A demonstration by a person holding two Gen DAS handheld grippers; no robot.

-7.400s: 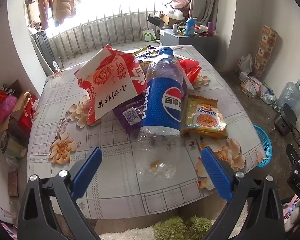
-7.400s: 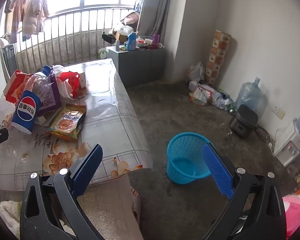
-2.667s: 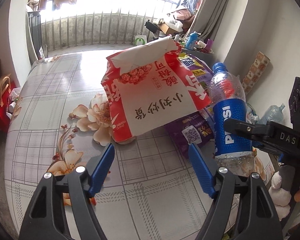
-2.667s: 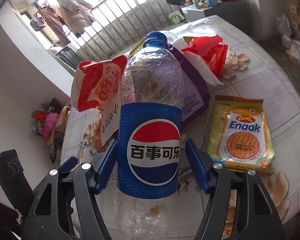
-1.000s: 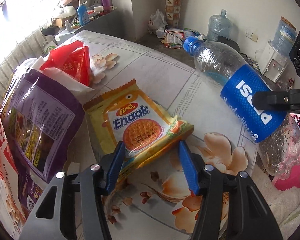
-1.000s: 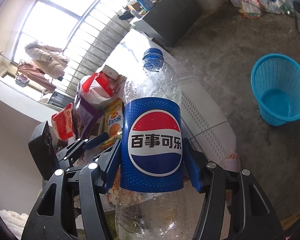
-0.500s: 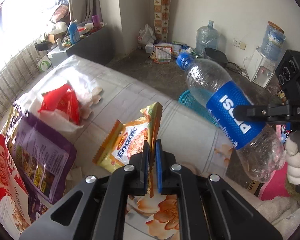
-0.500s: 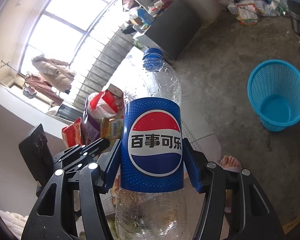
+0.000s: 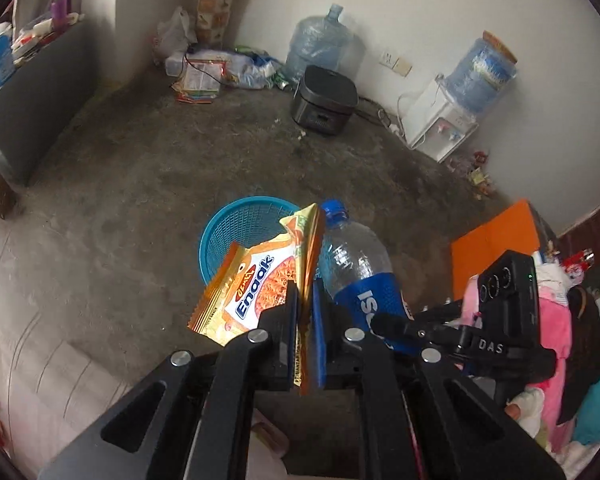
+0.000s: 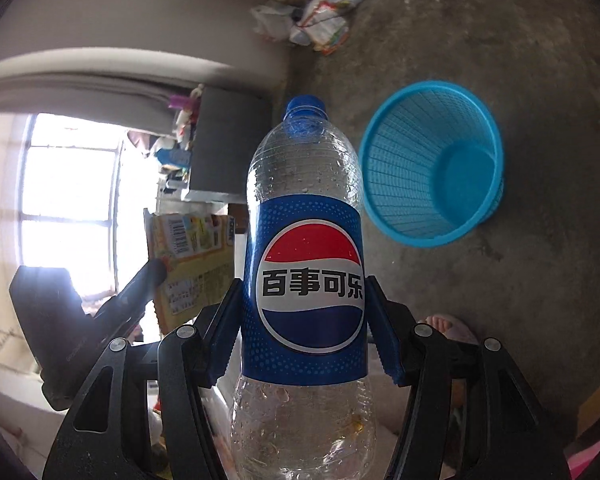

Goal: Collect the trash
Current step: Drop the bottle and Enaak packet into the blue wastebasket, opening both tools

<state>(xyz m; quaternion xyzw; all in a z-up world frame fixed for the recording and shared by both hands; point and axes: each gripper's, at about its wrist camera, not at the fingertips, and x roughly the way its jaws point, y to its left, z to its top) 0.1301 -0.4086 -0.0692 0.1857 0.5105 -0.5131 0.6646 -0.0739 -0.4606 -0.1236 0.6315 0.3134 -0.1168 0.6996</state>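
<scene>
My left gripper (image 9: 305, 300) is shut on a yellow Enaak snack packet (image 9: 256, 280), which hangs in the air in front of a blue mesh basket (image 9: 236, 228) standing on the floor. My right gripper (image 10: 304, 312) is shut on an empty Pepsi bottle (image 10: 306, 272) around its blue label, cap pointing away. In the left wrist view the bottle (image 9: 360, 268) sits just right of the packet, its cap near the basket rim. The right wrist view shows the basket (image 10: 432, 164) to the right of the bottle's neck, and the packet (image 10: 192, 256) to the left.
The floor is bare concrete. Against the far wall stand a black appliance (image 9: 324, 100), a large water jug (image 9: 324, 48), a water dispenser (image 9: 444, 124) and a pile of bags (image 9: 204, 76). A grey cabinet (image 9: 28, 100) is at left; the tablecloth edge (image 9: 28, 344) lies lower left.
Both hands have swung away from the table toward the blue basket on the floor. The left gripper closed on the snack packet and lifted it. The right wrist has rolled with the bottle.
</scene>
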